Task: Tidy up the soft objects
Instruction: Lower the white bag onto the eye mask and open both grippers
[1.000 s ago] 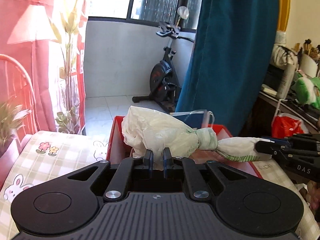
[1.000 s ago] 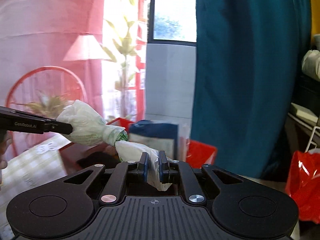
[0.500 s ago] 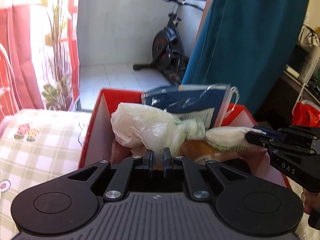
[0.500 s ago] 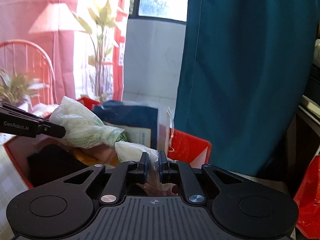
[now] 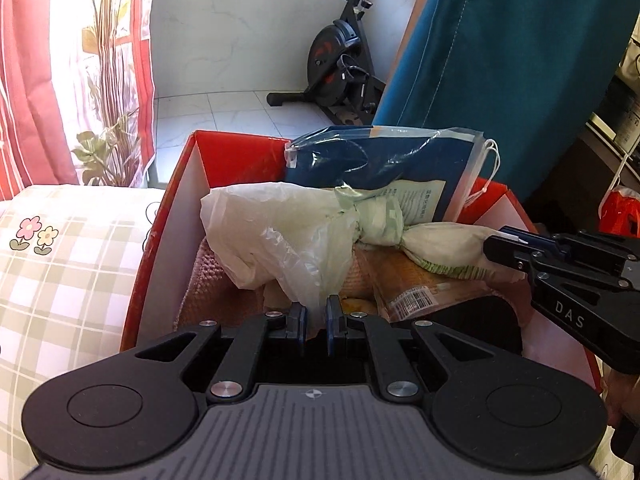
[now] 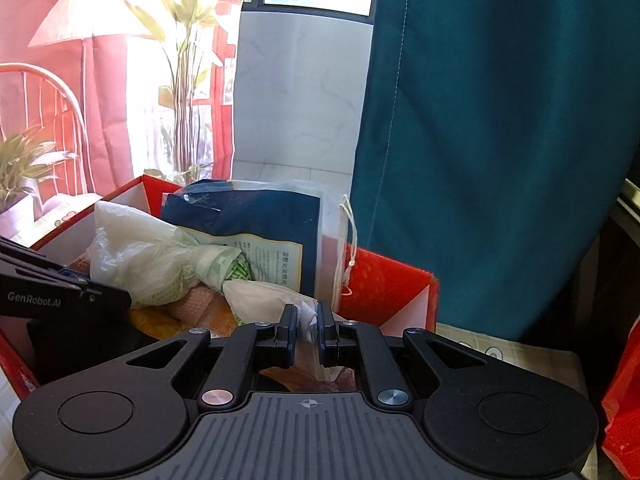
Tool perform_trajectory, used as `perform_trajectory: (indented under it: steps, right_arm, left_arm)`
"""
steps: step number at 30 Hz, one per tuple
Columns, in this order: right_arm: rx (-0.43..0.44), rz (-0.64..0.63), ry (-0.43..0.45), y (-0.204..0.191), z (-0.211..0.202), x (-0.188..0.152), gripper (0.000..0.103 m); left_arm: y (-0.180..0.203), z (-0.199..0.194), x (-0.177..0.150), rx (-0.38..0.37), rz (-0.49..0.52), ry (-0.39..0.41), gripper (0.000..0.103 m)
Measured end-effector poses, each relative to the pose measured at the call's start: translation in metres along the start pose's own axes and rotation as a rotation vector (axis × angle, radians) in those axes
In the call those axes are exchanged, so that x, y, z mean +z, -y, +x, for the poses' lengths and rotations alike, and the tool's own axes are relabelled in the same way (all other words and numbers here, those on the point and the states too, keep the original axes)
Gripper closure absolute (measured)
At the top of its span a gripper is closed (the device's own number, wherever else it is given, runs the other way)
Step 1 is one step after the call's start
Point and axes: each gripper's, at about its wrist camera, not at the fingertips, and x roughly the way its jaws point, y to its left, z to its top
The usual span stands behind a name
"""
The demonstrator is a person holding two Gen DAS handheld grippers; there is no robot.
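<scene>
From the left wrist, the bag point(image 5: 296, 232), pale crinkled plastic knotted mid-length, hangs over the red box point(image 5: 236, 160); the left gripper point(image 5: 316, 318) pinches one loose end, the right gripper point(image 5: 506, 246) clamps the other. From the right wrist, the right gripper point(image 6: 307, 326) is nearly closed on white film, and the bag point(image 6: 160, 262) hides most of the box's point(image 6: 384, 284) contents.
</scene>
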Motion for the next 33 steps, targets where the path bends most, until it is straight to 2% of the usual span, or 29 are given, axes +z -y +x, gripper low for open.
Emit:
perform_trajectory:
  steps: [5, 8, 9, 10, 12, 17, 22, 24, 33]
  right_arm:
    - [0.004, -0.010, -0.001, 0.001, 0.000, -0.001, 0.093]
    - [0.011, 0.006, 0.012, 0.004, -0.006, -0.001, 0.088]
    - [0.013, 0.009, 0.021, 0.005, -0.009, -0.001, 0.084]
    - [0.015, 0.010, 0.028, 0.005, -0.012, -0.001, 0.080]
    - [0.030, 0.011, 0.041, 0.007, -0.019, -0.002, 0.076]
    - [0.067, -0.003, 0.063, 0.010, -0.039, -0.005, 0.071]
    - [0.117, -0.006, 0.104, 0.015, -0.064, -0.013, 0.060]
    - [0.129, -0.007, 0.116, 0.015, -0.074, -0.016, 0.058]
    - [0.195, -0.035, 0.159, 0.020, -0.118, -0.050, 0.052]
  left_arm:
    - [0.004, -0.001, 0.002, 0.017, 0.012, 0.004, 0.091]
    - [0.004, -0.007, 0.001, 0.020, 0.010, 0.016, 0.087]
    - [0.004, -0.009, 0.001, 0.021, 0.009, 0.018, 0.077]
    - [0.005, -0.012, 0.001, 0.021, 0.011, 0.024, 0.062]
    - [0.007, -0.020, 0.000, 0.020, 0.021, 0.046, 0.046]
    - [0.018, -0.041, -0.006, 0.030, 0.075, 0.084, 0.042]
    - [0.031, -0.067, -0.018, 0.056, 0.134, 0.139, 0.026]
    - [0.036, -0.077, -0.023, 0.070, 0.154, 0.163, 0.023]
    - [0.048, -0.106, -0.062, 0.048, 0.157, 0.206, 0.019]
